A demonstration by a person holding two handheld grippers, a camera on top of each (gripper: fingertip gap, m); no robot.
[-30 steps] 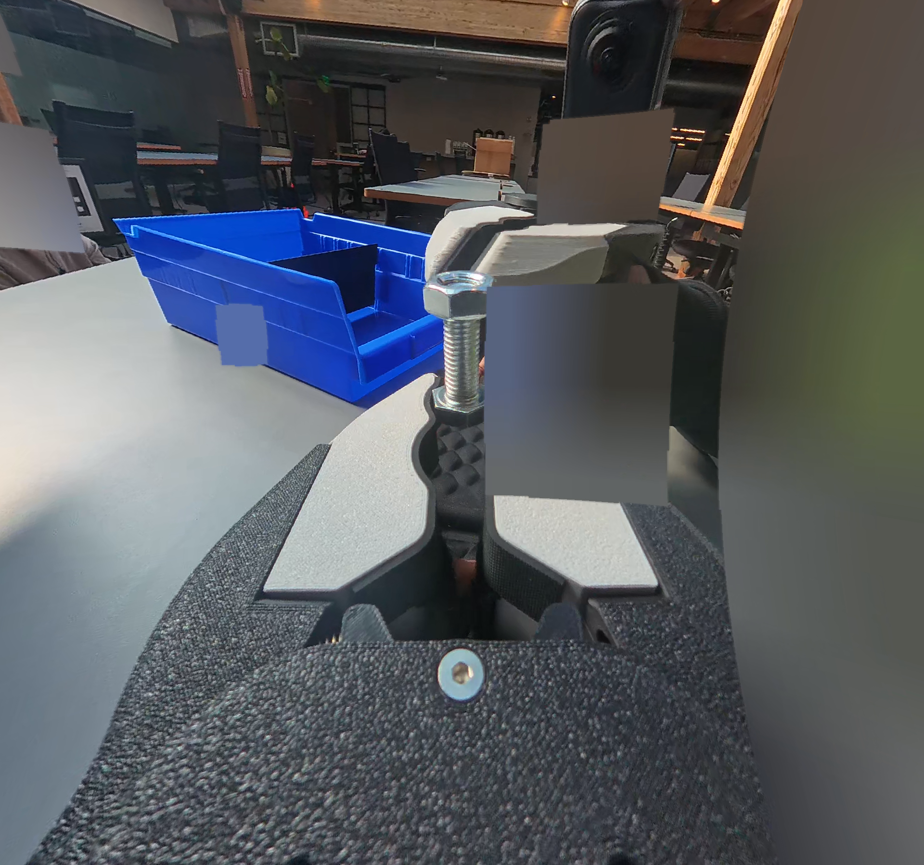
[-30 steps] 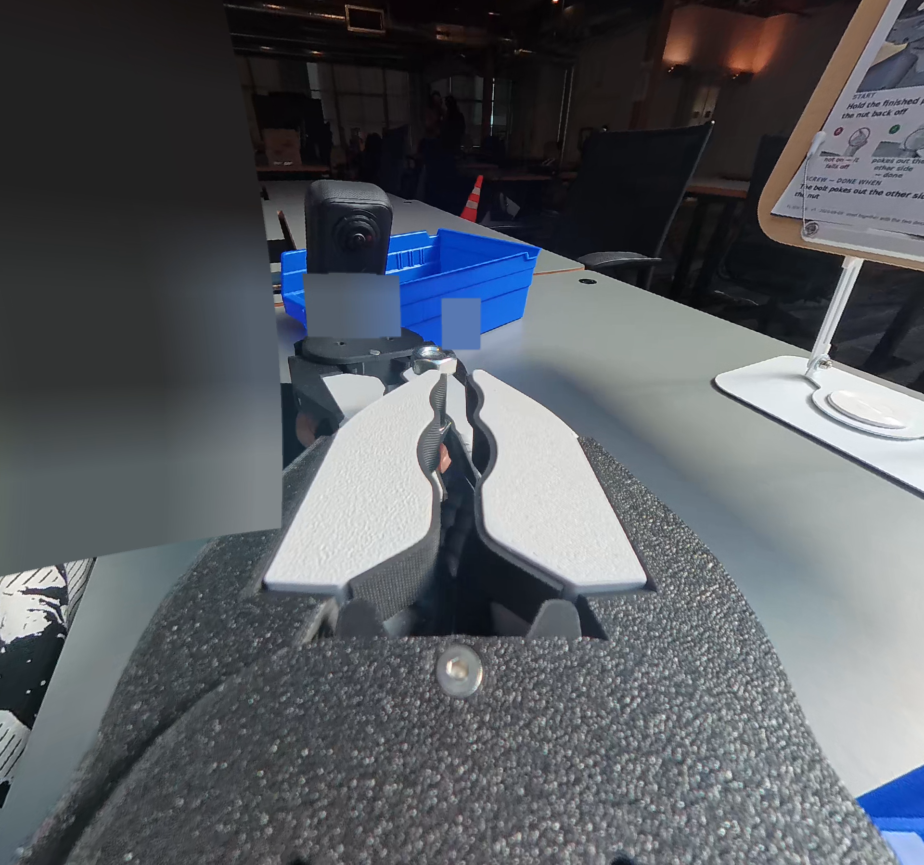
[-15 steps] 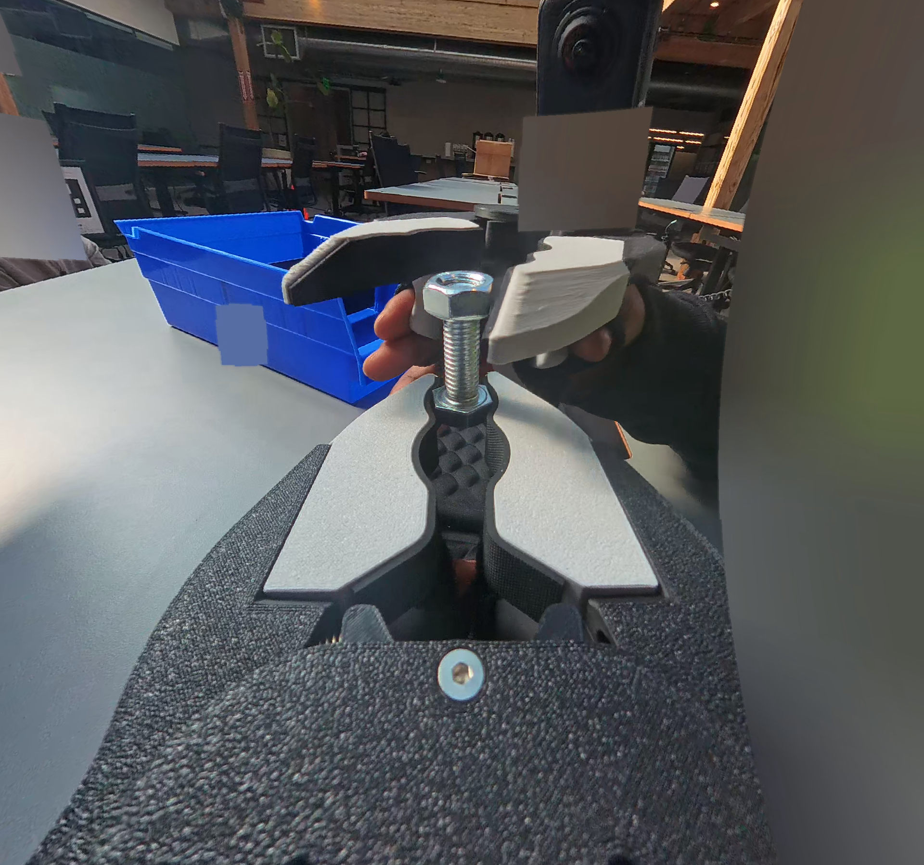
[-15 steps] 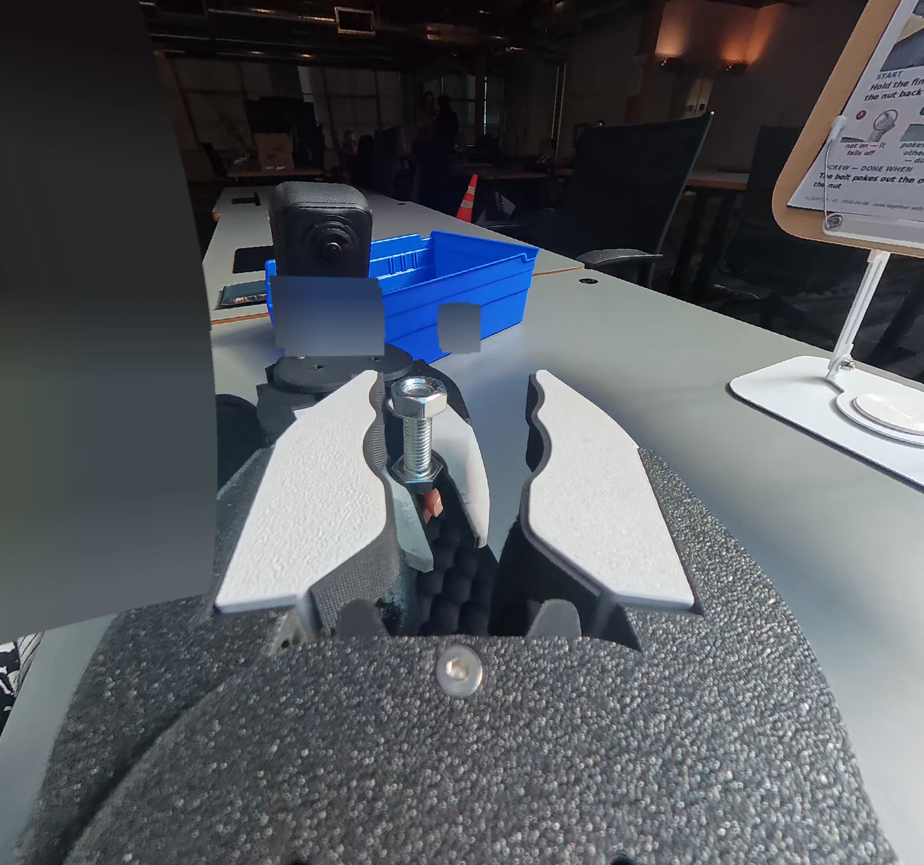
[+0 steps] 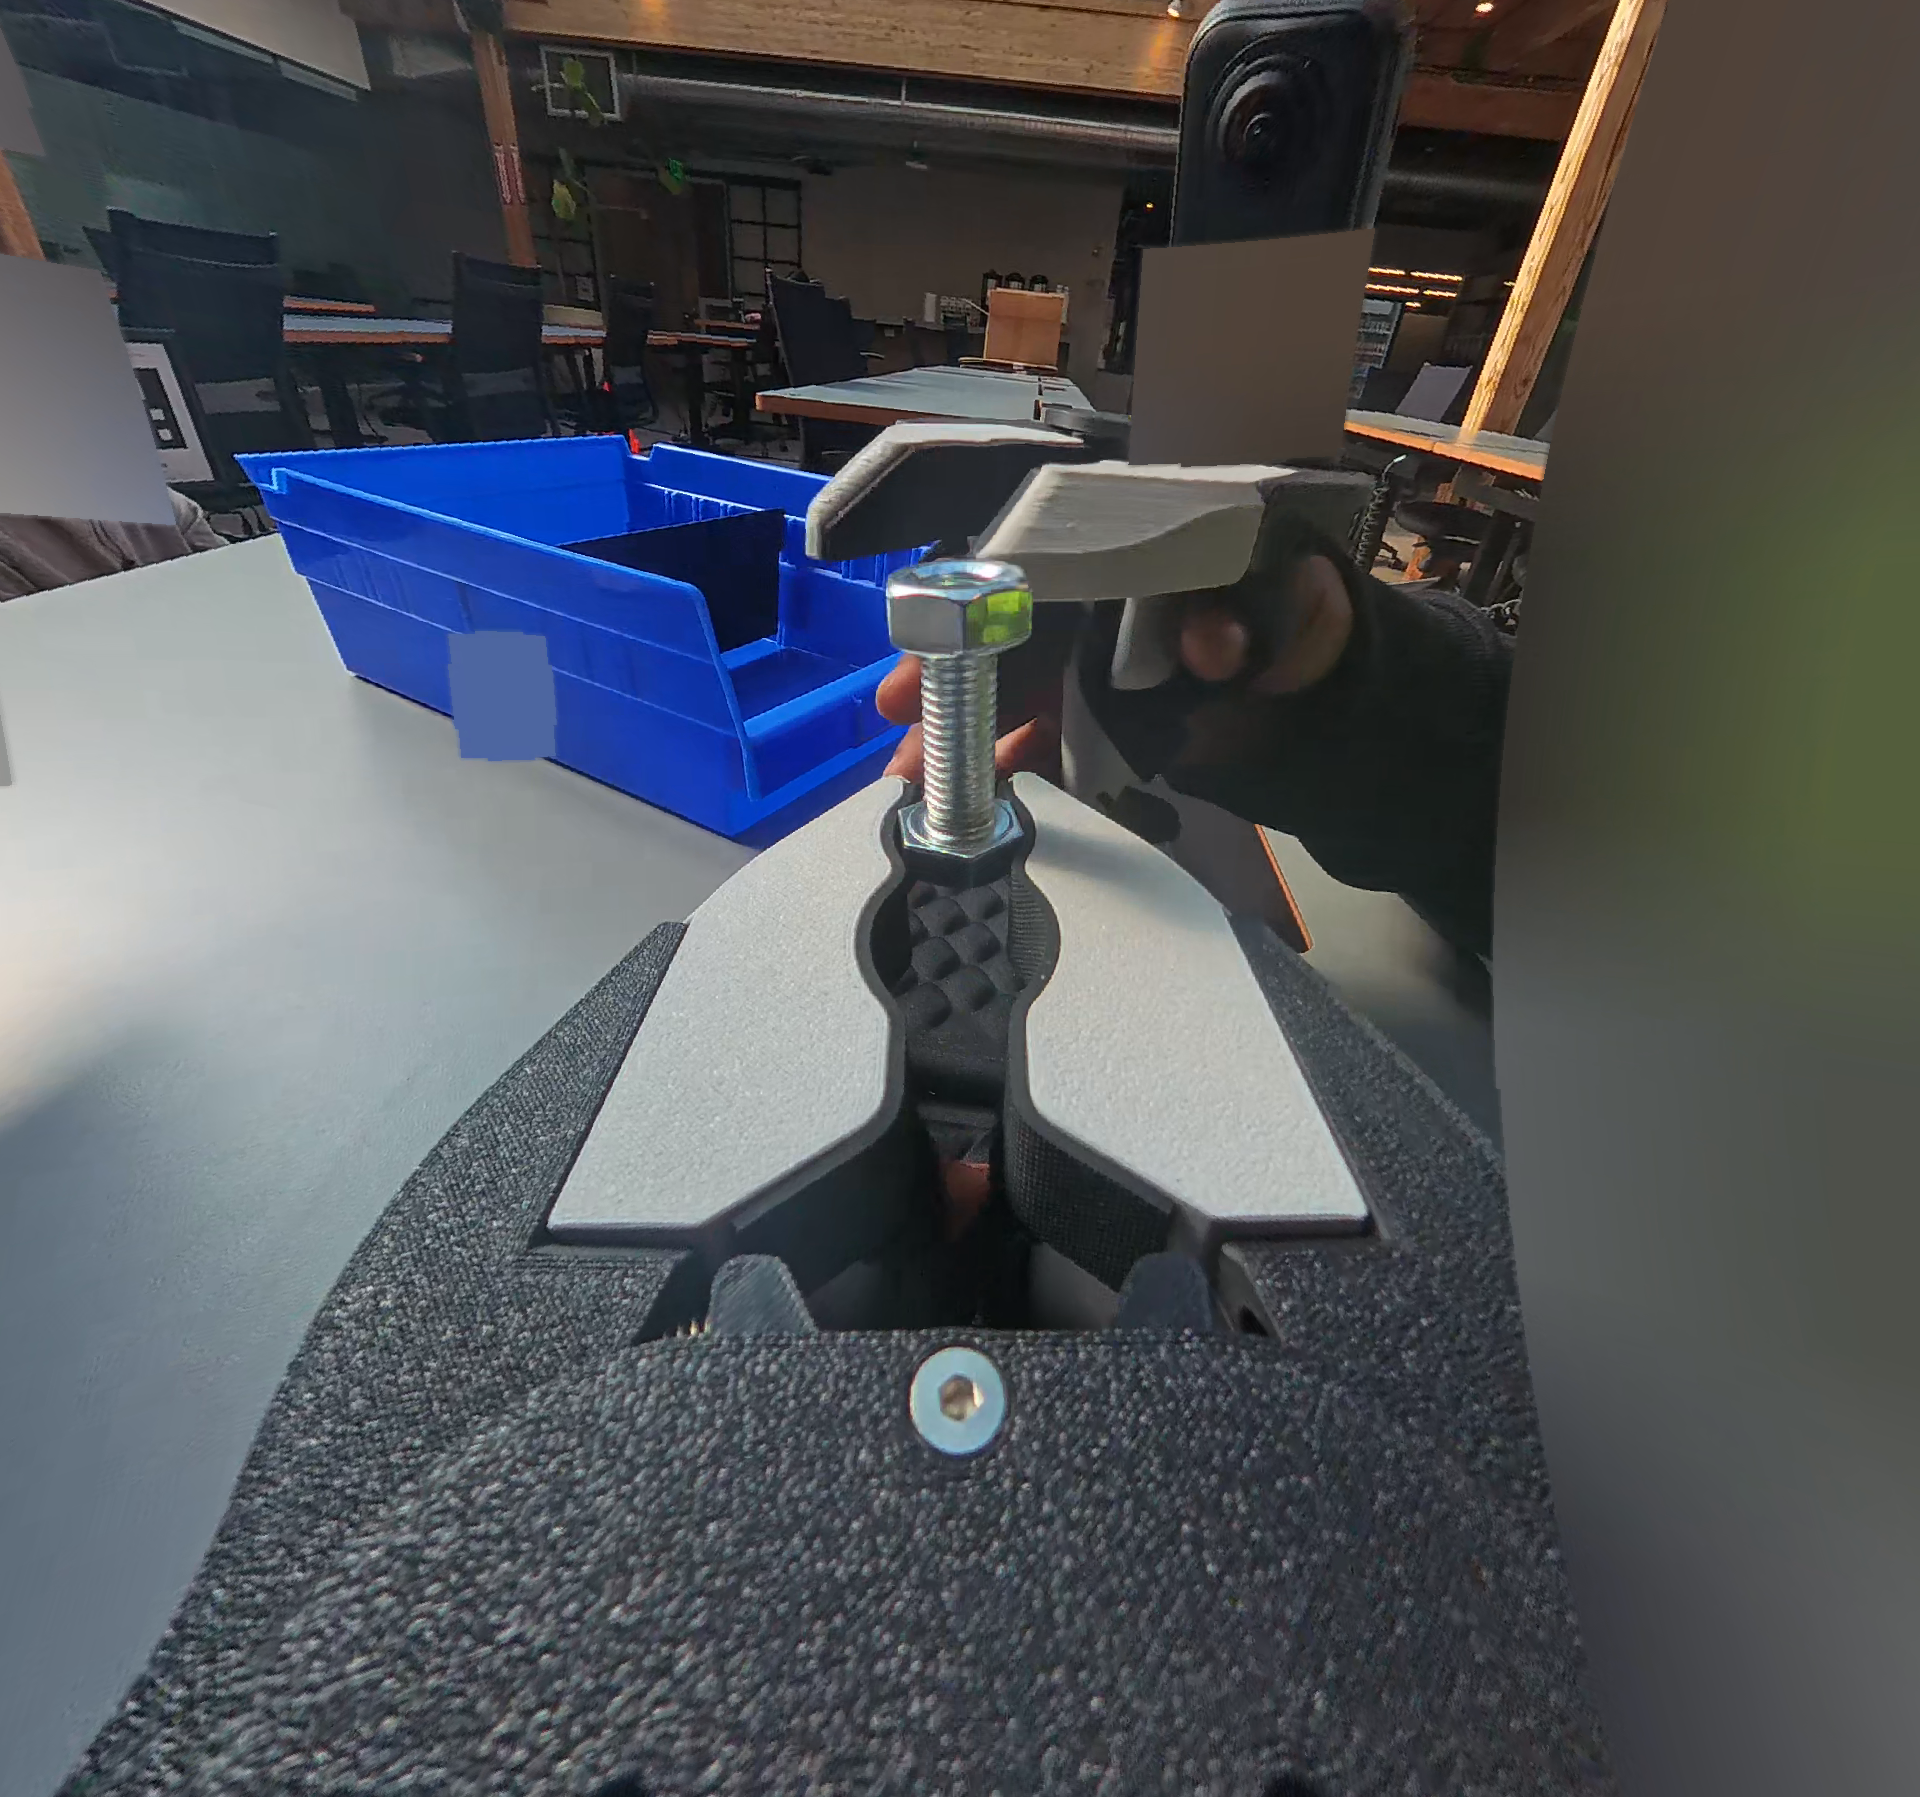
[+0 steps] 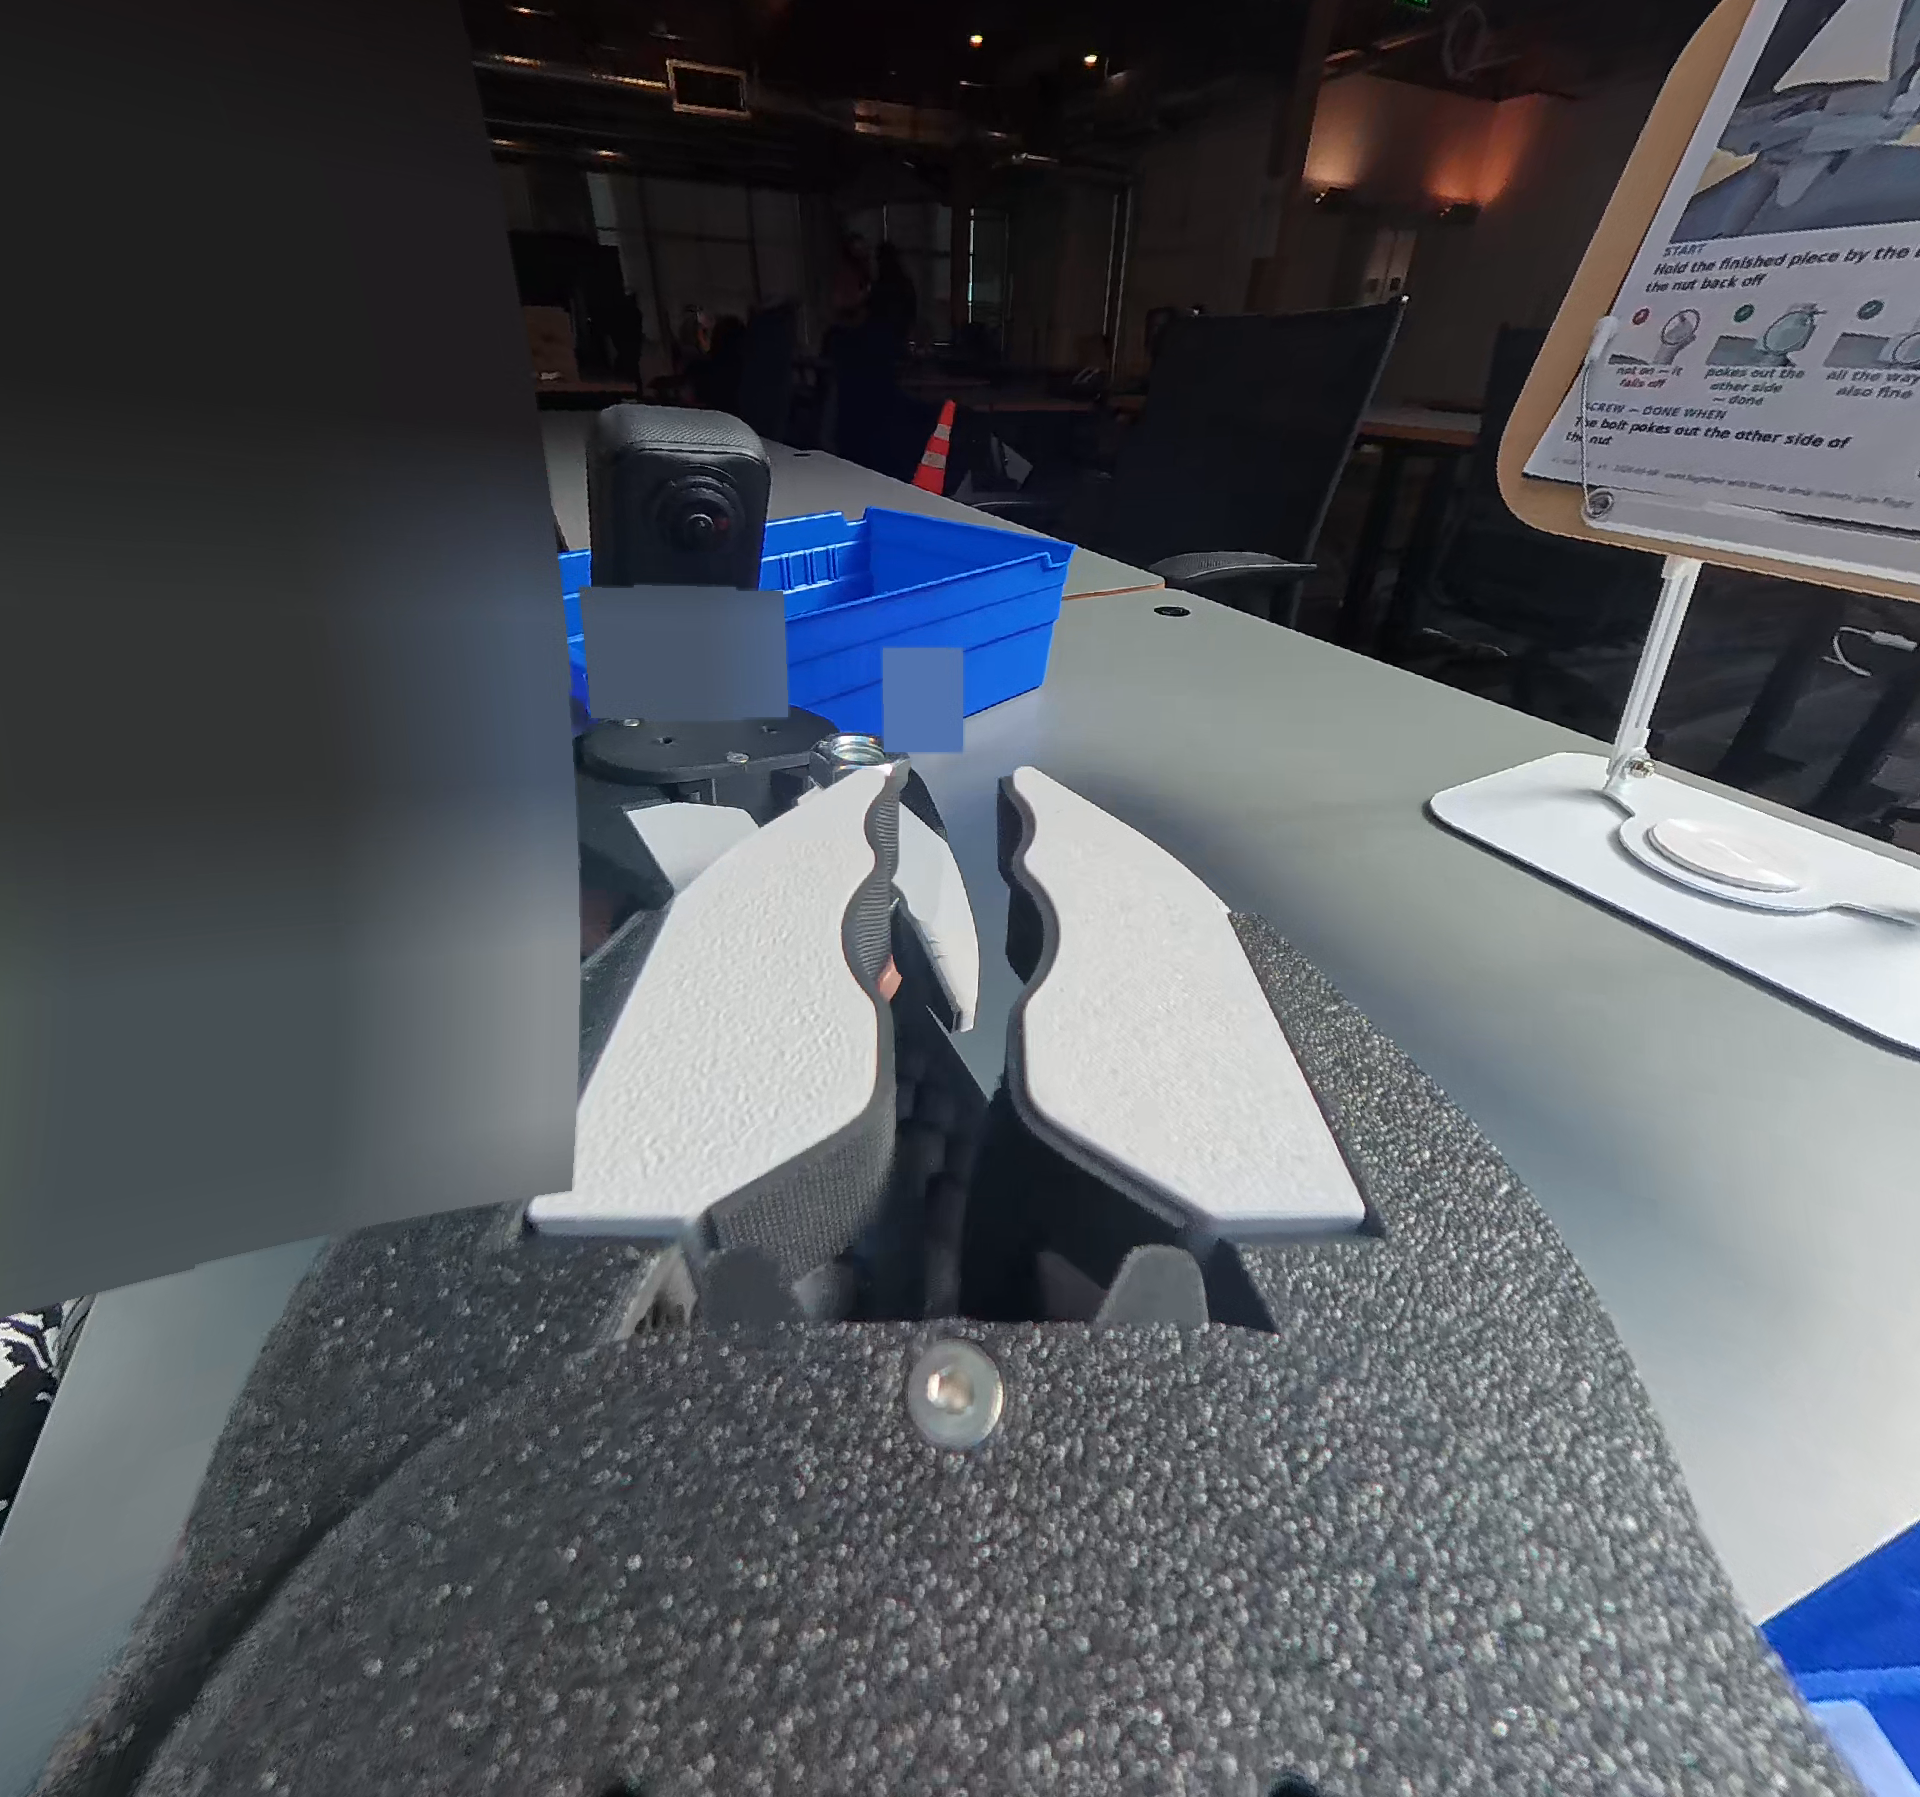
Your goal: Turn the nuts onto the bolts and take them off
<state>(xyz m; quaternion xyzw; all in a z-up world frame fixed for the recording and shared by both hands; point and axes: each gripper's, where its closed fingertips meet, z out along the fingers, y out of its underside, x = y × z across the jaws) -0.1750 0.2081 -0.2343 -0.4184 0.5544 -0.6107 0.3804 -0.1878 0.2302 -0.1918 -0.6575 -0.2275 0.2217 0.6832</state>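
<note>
While the left gripper (image 5: 961, 817) clamps the nut (image 5: 958, 831) so it cannot rotate, the bolt (image 5: 958, 698) stands upright in it, head exposed. Directly above the bolt head, the right gripper (image 5: 951, 500) hovers with fingers narrowly parted, empty, likely positioned to re-grip and turn.

Open-plan office or workspace: long desks (image 5: 914, 391), mesh office chairs (image 6: 1247, 417), timber beams (image 5: 1579, 158) (exposed ducting overhead).

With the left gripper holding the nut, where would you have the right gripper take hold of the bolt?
Grip the bolt's hex head, coming level from the far side. The bolt stands upright, and the head's flat faces suit the fingers better than the thread. The right gripper, open, hovers just above it; the left gripper clamps the nut.
</note>
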